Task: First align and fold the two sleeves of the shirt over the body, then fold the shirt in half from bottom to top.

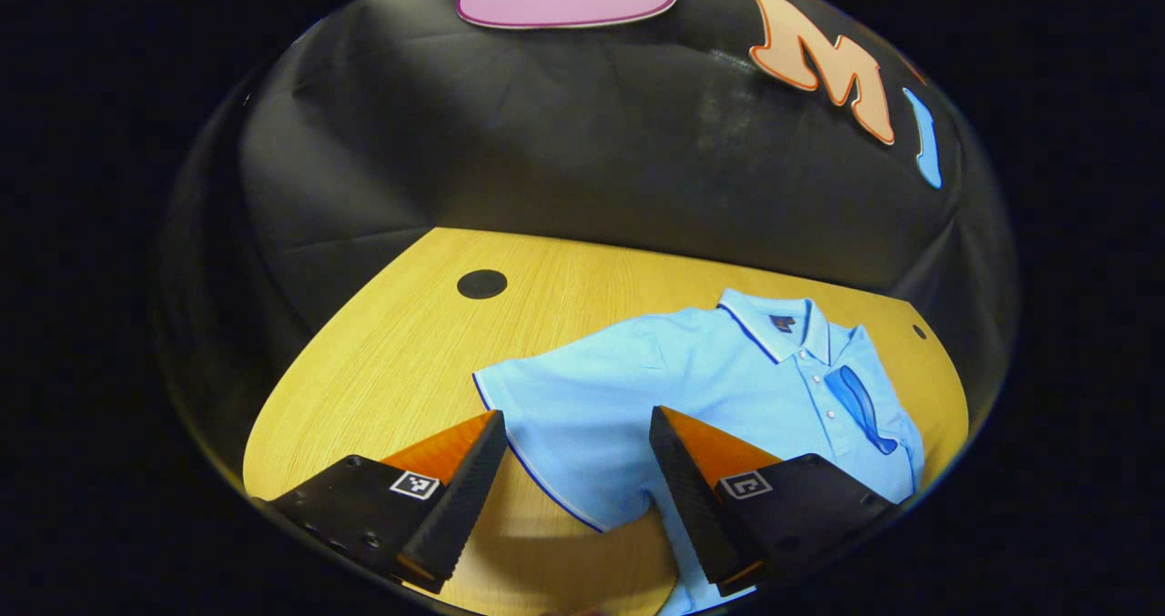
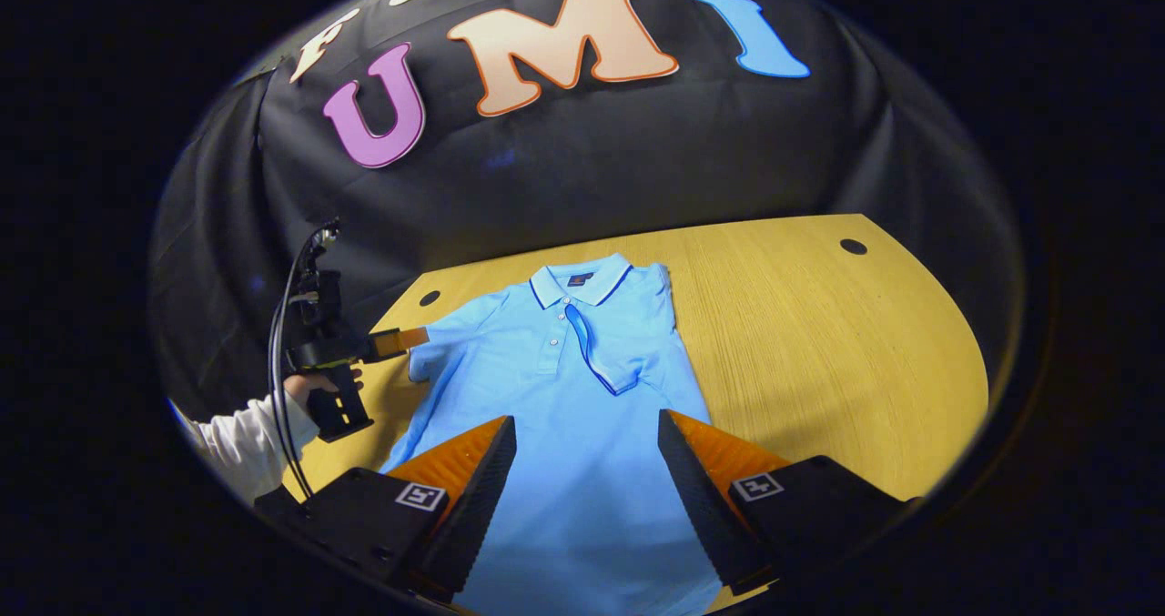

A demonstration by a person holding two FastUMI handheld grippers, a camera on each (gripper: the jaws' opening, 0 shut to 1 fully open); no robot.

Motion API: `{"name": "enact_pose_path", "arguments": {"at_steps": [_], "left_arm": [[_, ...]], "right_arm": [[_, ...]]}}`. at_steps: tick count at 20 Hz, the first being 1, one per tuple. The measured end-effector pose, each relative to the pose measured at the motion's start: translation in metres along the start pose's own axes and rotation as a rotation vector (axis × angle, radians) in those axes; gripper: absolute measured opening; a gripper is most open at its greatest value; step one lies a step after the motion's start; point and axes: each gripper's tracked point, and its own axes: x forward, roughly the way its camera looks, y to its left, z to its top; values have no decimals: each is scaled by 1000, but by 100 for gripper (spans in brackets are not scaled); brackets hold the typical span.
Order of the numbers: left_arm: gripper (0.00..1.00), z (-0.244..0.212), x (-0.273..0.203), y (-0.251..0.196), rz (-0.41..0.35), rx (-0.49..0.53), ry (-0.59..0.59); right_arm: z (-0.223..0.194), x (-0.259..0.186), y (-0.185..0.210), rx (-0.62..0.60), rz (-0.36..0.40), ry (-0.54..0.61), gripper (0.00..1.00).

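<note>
A light blue polo shirt (image 2: pixel 564 398) lies flat, front up, on the wooden table (image 2: pixel 819 325), collar (image 2: pixel 582 281) toward the wall. One short sleeve (image 2: pixel 608 358) is folded in over the chest. The other sleeve (image 1: pixel 555 398) is spread out to the side. My left gripper (image 1: pixel 575 414) is open just above that spread sleeve, with its hem between the fingers; it also appears as the far gripper (image 2: pixel 400 340) at the sleeve's edge. My right gripper (image 2: pixel 586 418) is open over the lower body of the shirt, holding nothing.
A hand (image 2: pixel 309 386) in a white sleeve holds the left gripper, with a black cable looping up from it. Round black holes (image 1: pixel 481 284) (image 2: pixel 853 246) sit near the table's back corners. Bare wood (image 1: pixel 382 352) lies on both sides of the shirt.
</note>
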Motion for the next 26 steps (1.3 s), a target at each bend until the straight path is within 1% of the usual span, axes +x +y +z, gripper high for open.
{"name": "enact_pose_path", "arguments": {"at_steps": [2, 3, 4, 6, 7, 8, 9, 10, 11, 12, 13, 14, 15, 16, 18, 21, 22, 23, 24, 26], "left_arm": [[95, -5, 8, 4, 6, 6, 22], [97, -7, 12, 4, 7, 13, 30], [94, -9, 15, 4, 8, 16, 40], [93, -9, 18, 1, 1, 27, 42], [92, -10, 20, 1, -1, 35, 47], [89, -11, 20, 3, 6, 47, 57], [86, -12, 21, 6, 14, 62, 61], [80, -12, 22, 6, 15, 73, 63], [78, -11, 21, 8, 17, 83, 65], [58, -11, 23, 7, 7, 83, 60], [51, -10, 25, 4, -4, 83, 61], [40, -13, 22, 3, -16, 86, 68], [31, -12, 23, -3, -34, 82, 66], [14, -12, 25, -4, -37, 78, 67], [2, -11, 25, -5, -40, 68, 57], [0, -4, 21, -3, -30, 64, 34], [0, 3, 18, -5, -29, 66, 15], [0, 10, 13, -10, -35, 71, 0], [0, 17, 8, -18, -46, 75, -16], [0, 29, -2, -43, -81, 83, -38]], "right_arm": [[11, -6, -2, 5, -26, -35, 98], [14, -9, -3, 9, -37, -49, 98], [19, -12, -3, 20, -40, -61, 98], [23, -14, -5, 40, -50, -73, 98], [22, -15, -5, 48, -53, -74, 93], [26, -17, -6, 52, -57, -84, 93], [27, -19, -6, 55, -60, -89, 98], [28, -21, -5, 58, -63, -94, 93], [27, -21, -6, 57, -66, -98, 98], [27, -21, -7, 53, -71, -97, 92], [25, -20, -9, 47, -76, -92, 98], [23, -20, -10, 44, -82, -85, 98], [22, -20, -10, 45, -81, -82, 98], [24, -20, -10, 49, -81, -83, 98], [24, -20, -10, 51, -80, -86, 98], [23, -20, -16, 40, -90, -86, 98], [24, -21, -19, 34, -97, -85, 93], [24, -22, -21, 28, -100, -86, 92], [23, -22, -23, 25, -101, -84, 98], [24, -22, -25, 19, -96, -85, 98]]}}
